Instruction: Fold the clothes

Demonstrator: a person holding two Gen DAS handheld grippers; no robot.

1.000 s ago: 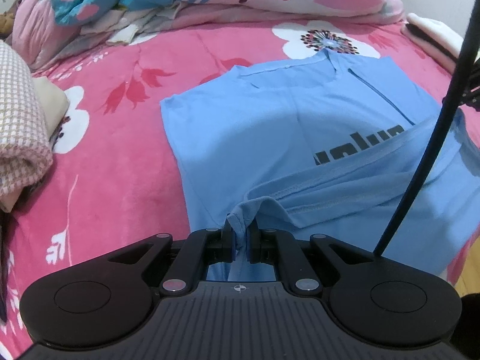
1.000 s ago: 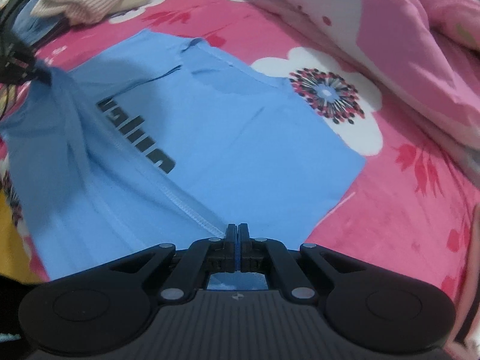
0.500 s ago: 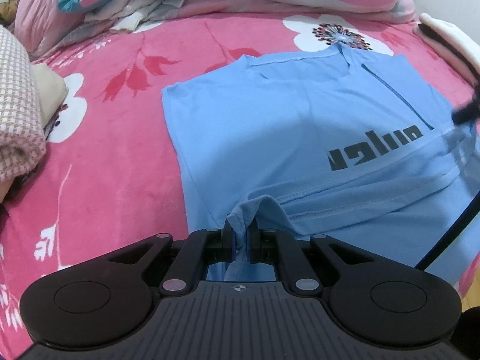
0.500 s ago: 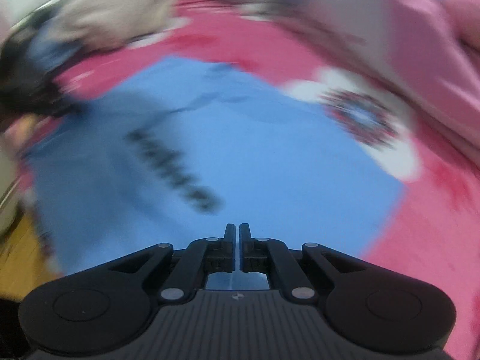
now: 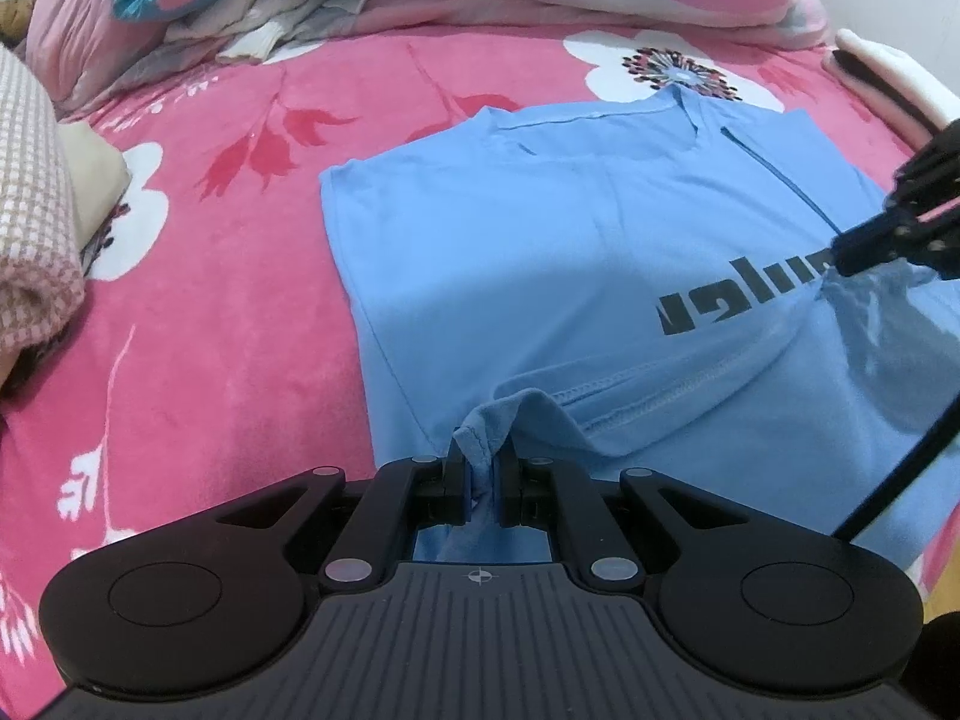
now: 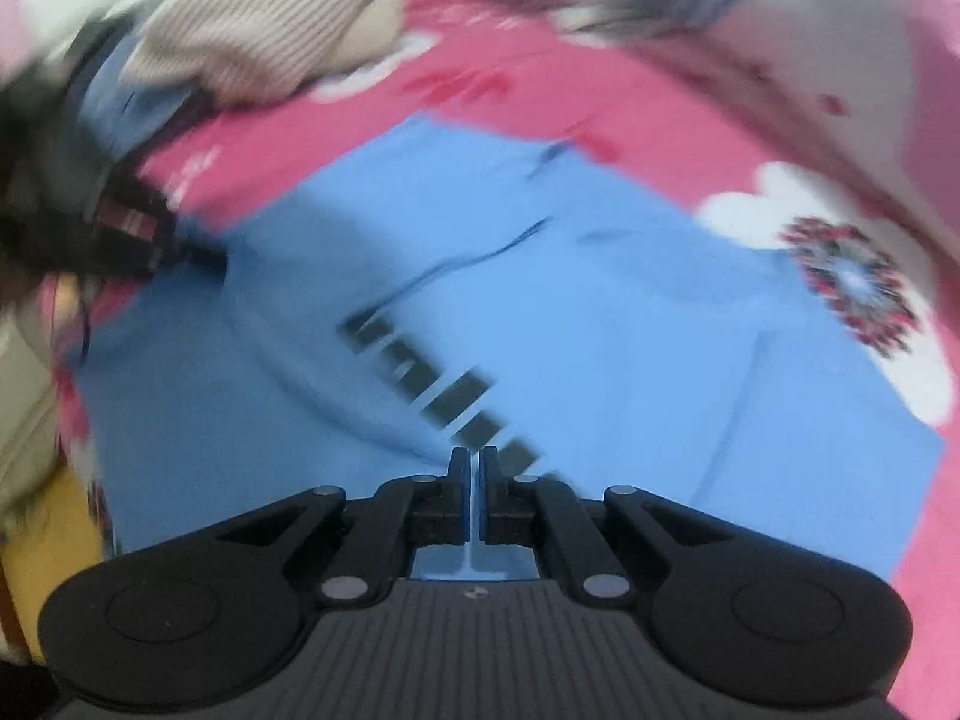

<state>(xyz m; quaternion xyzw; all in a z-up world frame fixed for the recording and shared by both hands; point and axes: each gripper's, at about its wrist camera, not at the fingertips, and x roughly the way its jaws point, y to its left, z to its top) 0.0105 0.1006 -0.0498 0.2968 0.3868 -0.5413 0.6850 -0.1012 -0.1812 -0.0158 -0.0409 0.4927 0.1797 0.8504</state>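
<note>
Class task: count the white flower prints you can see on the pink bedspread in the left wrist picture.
2 large ones: one white flower just beyond the blue shirt's collar, one left of the shirt beside the checked fabric. Others may be hidden.

A light blue T-shirt (image 5: 540,276) with dark lettering lies mid-frame on pink bedding, its bottom hem folded upward.

Blurred blue shirt (image 6: 600,324) (dark lettering), pink floral bedspread (image 6: 492,84), right gripper (image 6: 474,462) nearly closed

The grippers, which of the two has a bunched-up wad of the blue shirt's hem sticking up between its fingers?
The left gripper: the blue shirt's hem bunches up between its fingers. The right gripper shows no such wad.
</note>
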